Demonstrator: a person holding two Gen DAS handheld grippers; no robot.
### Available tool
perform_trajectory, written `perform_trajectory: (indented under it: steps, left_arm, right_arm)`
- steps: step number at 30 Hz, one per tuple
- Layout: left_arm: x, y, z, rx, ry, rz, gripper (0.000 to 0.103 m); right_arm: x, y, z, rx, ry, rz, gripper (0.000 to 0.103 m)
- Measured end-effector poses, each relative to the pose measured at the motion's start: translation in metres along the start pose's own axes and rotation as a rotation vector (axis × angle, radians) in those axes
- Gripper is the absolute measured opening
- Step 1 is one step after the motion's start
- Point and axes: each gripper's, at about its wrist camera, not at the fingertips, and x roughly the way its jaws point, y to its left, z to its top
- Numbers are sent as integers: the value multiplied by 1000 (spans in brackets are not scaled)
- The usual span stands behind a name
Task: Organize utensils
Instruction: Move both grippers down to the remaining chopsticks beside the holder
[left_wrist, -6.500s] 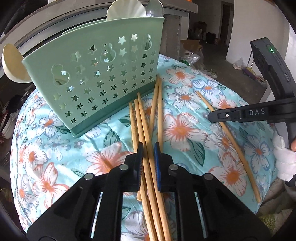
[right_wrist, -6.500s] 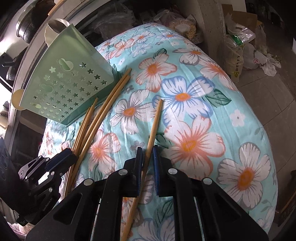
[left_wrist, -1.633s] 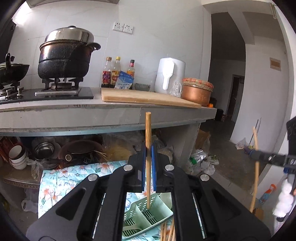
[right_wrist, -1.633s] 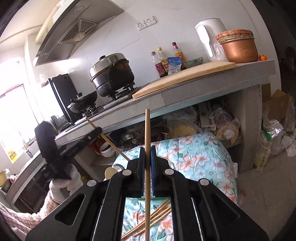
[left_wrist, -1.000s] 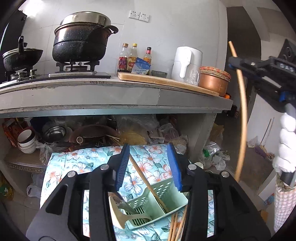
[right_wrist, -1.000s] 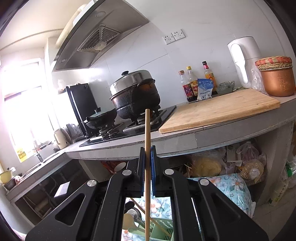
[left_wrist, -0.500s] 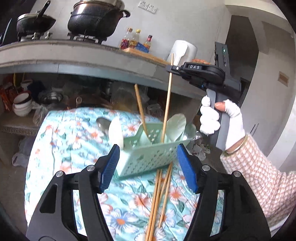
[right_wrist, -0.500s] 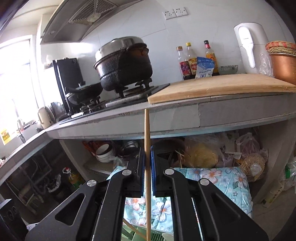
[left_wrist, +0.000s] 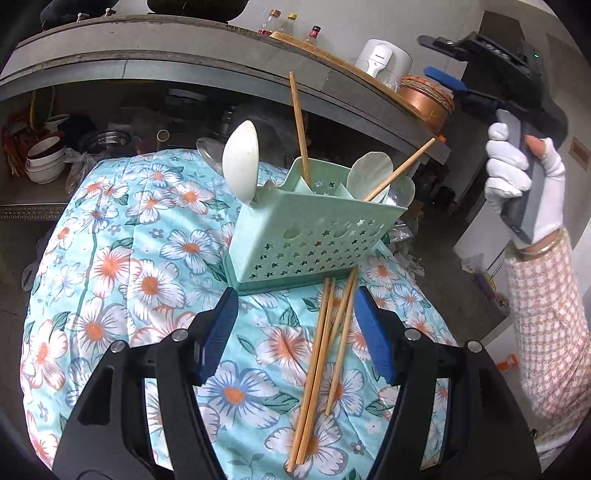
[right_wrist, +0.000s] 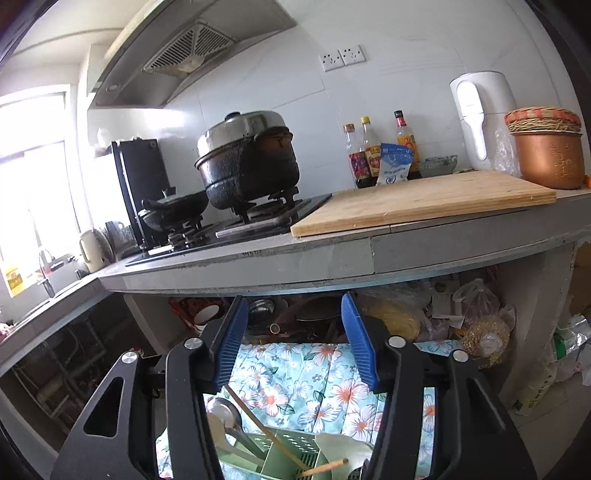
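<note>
The surface, a rounded mound under a turquoise cloth printed with orange and white flowers, fills the left wrist view, with the grey stone kitchen counter beyond it. At its far right stands the mint-green perforated plastic utensil caddy, holding pale rice paddles, metal spoons and now two bamboo chopsticks – one upright in the middle compartment, one leaning right from the right-hand one. The right gripper, held by a white-gloved hand high above the caddy, has its blue-padded jaws opening with nothing between them; half a second ago it was clamped on that second chopstick, so the stick has just dropped in. The left gripper also has its jaws apart and empty, and has come down from caddy height a second ago to hover over the four loose bamboo chopsticks lying in a bundle on the cloth just in front of the caddy. Six seconds back, six chopsticks lay on the cloth – two are now sorted, four remain, and the left gripper looks poised for the next pick.
</note>
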Motion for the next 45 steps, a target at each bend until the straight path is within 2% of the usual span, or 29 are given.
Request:
perform_trajectory:
  steps: [4,8,12,17,21,23,28,33,45]
  left_arm:
    - [6,2,-3,2,15,2,62]
    - [15,6,-5,-8,37,-8,63]
    - [22,7,-8,-8,48,-23,64]
    - [34,8,-14,5,84,-29,64]
    - [42,5,-17,31,113,-36,63]
    - [47,3,-18,39,129,-45,57]
    - [59,-1,-24,50,174,-52,41]
    - [65,-6,-27,61,193,-65,32]
    - [67,-8,-27,73,194,-81,30]
  right_arm:
    - [-45,-15,-12,76,-5,39,60]
    - [-65,-32,-48,170,76,80,61]
    - [-59,-45,-106,291,227,82,61]
    - [-38,-58,-196,485,415,49,61]
    - [-22,-72,-248,643,514,44,50]
    - [-14,-78,-264,699,550,36,43]
    - [3,-87,-281,744,605,16,35]
    - [20,-96,-292,805,628,24,22]
    - [31,-99,-293,849,623,29,13]
